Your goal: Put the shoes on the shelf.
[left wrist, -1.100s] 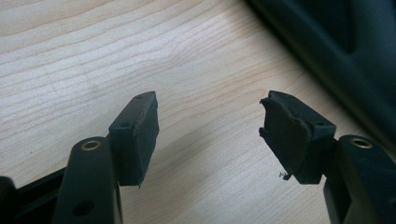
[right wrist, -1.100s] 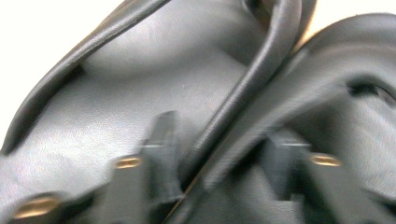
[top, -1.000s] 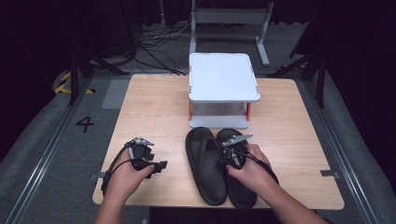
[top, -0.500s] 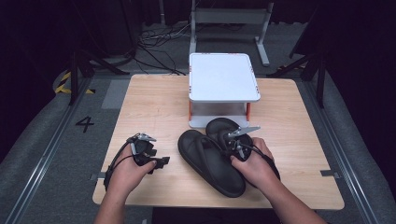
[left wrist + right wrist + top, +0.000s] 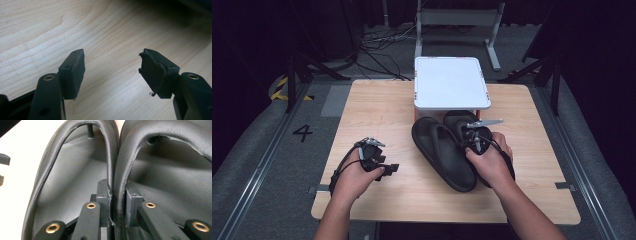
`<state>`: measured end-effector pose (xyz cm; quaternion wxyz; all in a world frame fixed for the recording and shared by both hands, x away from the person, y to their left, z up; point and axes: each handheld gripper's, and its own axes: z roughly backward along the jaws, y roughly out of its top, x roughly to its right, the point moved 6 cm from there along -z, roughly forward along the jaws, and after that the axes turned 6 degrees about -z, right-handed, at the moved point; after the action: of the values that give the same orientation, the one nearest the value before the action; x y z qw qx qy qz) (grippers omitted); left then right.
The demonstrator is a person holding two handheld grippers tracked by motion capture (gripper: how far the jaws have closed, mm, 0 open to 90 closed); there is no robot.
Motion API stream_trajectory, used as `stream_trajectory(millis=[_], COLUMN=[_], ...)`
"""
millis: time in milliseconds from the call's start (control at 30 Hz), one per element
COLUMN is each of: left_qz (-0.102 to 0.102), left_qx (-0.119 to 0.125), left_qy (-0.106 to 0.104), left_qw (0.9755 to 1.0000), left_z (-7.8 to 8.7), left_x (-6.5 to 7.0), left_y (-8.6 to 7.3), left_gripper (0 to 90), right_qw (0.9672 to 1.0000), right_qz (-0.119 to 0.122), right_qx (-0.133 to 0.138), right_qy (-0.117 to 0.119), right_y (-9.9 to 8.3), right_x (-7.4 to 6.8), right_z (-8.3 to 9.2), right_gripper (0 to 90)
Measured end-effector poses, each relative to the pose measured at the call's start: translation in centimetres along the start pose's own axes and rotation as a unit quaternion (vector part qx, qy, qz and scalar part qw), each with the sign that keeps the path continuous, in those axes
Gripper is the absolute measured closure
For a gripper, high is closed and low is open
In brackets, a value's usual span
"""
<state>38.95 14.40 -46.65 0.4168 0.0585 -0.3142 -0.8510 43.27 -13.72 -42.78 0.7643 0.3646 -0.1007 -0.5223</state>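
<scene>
Your right gripper [image 5: 472, 142] has both black sandals [image 5: 443, 150] at once. In the right gripper view its jaws, which have just been closing, pinch the two inner straps [image 5: 113, 182] together, one strap from each shoe pressed side by side between the pads. From the high view the pair sits near the middle of the wooden table [image 5: 377, 115], toes angled toward the small white shelf [image 5: 451, 82], with the far sandal's toe just under the shelf's front edge. Your right hand [image 5: 492, 162] covers the heel end of that one. Your left gripper [image 5: 379, 162] waits well apart near the table's front left, jaws spread wide over bare wood with nothing between them.
</scene>
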Motion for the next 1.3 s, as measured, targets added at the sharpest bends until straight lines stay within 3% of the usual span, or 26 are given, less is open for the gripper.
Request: stream_trajectory(millis=[433, 567, 767, 867, 1067, 1167, 1300], left_qz=[-0.011, -0.014, -0.016, -0.016, -0.018, -0.018, -0.016], left_qx=[0.003, 0.007, 0.007, 0.006, 0.000, 0.000, 0.002], left_qy=[-0.015, -0.015, -0.020, -0.020, -0.022, -0.021, -0.020], left_qw=[0.9998, 0.9998, 0.9997, 0.9997, 0.9996, 0.9996, 0.9997], left_z=[-0.2, -0.2, -0.2, -0.3, -0.5, -0.4, -0.5], left_x=[0.2, 0.0, 0.1, 0.1, 0.1, 0.0, 0.0], left_y=[1.2, 1.4, 1.6, 1.6, 1.4, 1.4, 1.3], left_gripper=[36.7, 36.7, 36.7, 36.6, 36.4, 36.4, 36.4], right_qw=[0.9975, 0.9954, 0.9934, 0.9909, 0.9890, 0.9874, 0.9866], right_qz=[-0.061, -0.083, -0.094, -0.114, -0.123, -0.133, -0.131], right_qx=[0.033, 0.047, 0.055, 0.063, 0.056, 0.066, 0.073], right_qy=[-0.014, -0.009, -0.035, -0.034, -0.061, -0.056, -0.065], right_y=[2.2, 3.1, 4.1, 4.7, 5.0, 5.0, 5.0], right_x=[1.4, 1.7, 2.3, 2.3, 3.0, 3.1, 2.9], right_z=[-2.2, -2.7, -3.6, -4.4, -5.6, -5.7, -6.0], right_gripper=[77.6, 77.5, 77.6, 77.5, 77.4, 77.4, 77.5])
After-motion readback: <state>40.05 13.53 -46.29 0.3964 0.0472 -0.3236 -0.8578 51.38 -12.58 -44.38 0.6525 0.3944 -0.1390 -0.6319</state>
